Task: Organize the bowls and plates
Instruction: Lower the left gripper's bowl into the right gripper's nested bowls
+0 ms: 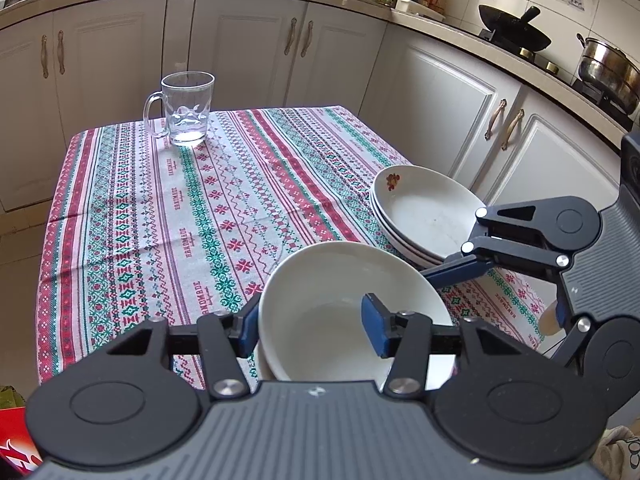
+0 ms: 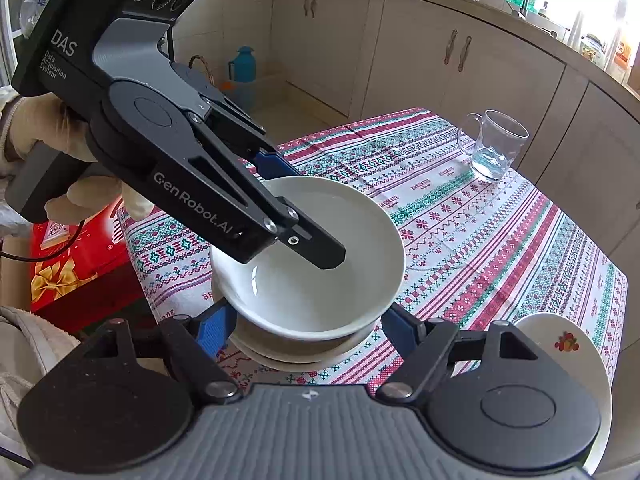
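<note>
At the near corner of the worktop [image 1: 160,220], two white bowls sit nested, with the stack of plates [image 1: 424,216] just beside them.

My left tool [image 1: 310,312] straddles the upper bowl [image 2: 320,280]'s rim, one finger inside and one outside. I cannot tell whether the pads are actually biting.

My right tool [image 2: 307,312] is clenched on the lower bowl [image 2: 300,350], steadying it.

The risk, as I judge it, is a thin grip on one sloped, glazed wall. The upper bowl could pivot or slip and knock the plates, or go off the edge.

The left wrist view shows the whole plate stack but hardly any of the lower bowl. The right wrist view shows that bowl and my pads against it, while the plates are only a sliver at its lower right.
</note>
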Tool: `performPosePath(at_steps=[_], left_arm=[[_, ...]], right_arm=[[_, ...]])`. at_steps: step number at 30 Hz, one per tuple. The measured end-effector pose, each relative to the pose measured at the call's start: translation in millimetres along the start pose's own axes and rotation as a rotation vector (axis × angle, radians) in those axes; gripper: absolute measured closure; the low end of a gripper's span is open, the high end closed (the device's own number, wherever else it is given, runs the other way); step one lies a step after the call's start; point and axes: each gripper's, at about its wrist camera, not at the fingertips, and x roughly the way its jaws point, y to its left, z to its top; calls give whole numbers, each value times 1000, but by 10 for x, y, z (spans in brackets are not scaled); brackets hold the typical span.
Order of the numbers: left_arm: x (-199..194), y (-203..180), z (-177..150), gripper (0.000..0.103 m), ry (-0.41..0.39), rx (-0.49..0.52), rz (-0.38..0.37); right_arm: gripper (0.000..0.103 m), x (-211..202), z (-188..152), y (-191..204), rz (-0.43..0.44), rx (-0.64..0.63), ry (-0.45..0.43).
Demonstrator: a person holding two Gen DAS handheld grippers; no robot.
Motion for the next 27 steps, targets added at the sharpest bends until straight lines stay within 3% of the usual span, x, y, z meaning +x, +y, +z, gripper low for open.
performPosePath(at_steps=[8, 10, 12, 17, 22, 27], left_arm=[[9, 21, -22, 47, -11, -7, -4], [1, 28, -29, 45, -18, -4, 2], [-20, 27, -27, 44, -26, 0, -3], [-84, 3, -44, 34, -46, 26, 16], [-154, 15, -85, 33, -58, 32, 35], [-256, 45, -153, 23, -75, 44, 38]], right_arm=[[19, 18, -14, -25, 16, 19, -7], [17, 19, -23, -14, 15, 19, -7], [7, 4, -32, -7, 5, 16, -20], [2, -82, -27, -11, -8, 23, -60], [0, -169, -20, -63, -54, 49, -108], [0, -183, -62, -160, -114, 91, -112]])
